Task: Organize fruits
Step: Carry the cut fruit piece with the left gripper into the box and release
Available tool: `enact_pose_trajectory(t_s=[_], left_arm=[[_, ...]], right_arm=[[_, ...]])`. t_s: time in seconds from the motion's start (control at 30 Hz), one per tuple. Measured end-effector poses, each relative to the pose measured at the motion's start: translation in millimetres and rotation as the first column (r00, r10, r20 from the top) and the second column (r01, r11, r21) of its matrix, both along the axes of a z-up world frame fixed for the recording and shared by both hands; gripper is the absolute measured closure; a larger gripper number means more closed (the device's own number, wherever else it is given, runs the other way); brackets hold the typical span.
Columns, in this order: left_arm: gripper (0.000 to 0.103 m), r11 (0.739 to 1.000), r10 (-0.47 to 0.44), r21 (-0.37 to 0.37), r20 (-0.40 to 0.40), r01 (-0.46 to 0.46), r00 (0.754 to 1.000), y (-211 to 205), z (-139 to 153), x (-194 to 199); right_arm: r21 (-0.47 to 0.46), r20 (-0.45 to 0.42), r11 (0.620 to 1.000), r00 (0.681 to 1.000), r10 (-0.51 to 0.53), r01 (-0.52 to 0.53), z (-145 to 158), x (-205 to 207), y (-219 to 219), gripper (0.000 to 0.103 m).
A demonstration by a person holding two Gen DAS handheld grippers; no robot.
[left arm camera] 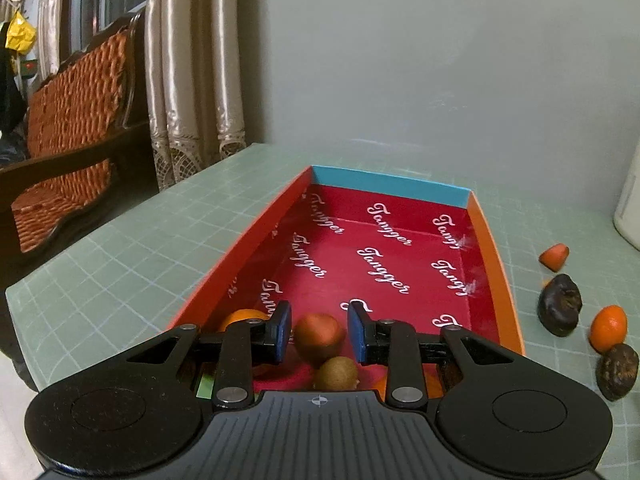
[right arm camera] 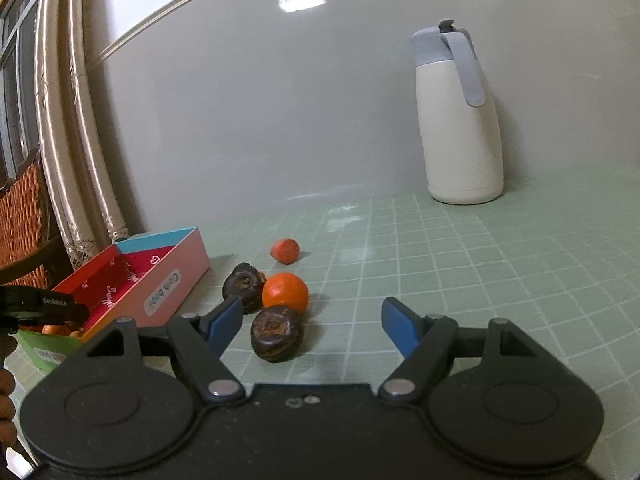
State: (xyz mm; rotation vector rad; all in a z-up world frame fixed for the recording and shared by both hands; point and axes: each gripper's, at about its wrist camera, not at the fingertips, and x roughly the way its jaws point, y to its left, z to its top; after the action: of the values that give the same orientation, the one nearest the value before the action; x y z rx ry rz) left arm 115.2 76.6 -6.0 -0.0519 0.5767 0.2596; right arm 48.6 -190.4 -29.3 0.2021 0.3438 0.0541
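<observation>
Partly hidden fruits (left arm camera: 320, 338) sit beneath the gaping left gripper (left arm camera: 319, 330); the right gripper (right arm camera: 312, 326) gapes too.

soft indoor light, ceiling lamp glare on the wall (right arm camera: 302, 2); fisheye-bent edges, slight motion blur.

Box (right arm camera: 160, 280) left on mat (right arm camera: 480, 280); loose fruits (right arm camera: 285, 293) right of box; jug (right arm camera: 460, 120) behind.
</observation>
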Motion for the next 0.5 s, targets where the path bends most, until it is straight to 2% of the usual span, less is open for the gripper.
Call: enact_pose_trajectory(t_s=[0.3, 0.5], left_arm=[[0.069, 0.999, -0.003, -0.033, 0.002, 0.003, 1.0, 4, 2, 0], [0.053, 0.998, -0.025, -0.058, 0.032, 0.027, 0.999, 6, 5, -10]], right_arm=[[-0.003, -0.015, 1.0, 1.0, 0.022, -0.022, -2, 3, 6, 0.026], [0.001, -0.023, 0.999, 0.999, 0.032, -0.032, -4, 7, 11, 0.026]])
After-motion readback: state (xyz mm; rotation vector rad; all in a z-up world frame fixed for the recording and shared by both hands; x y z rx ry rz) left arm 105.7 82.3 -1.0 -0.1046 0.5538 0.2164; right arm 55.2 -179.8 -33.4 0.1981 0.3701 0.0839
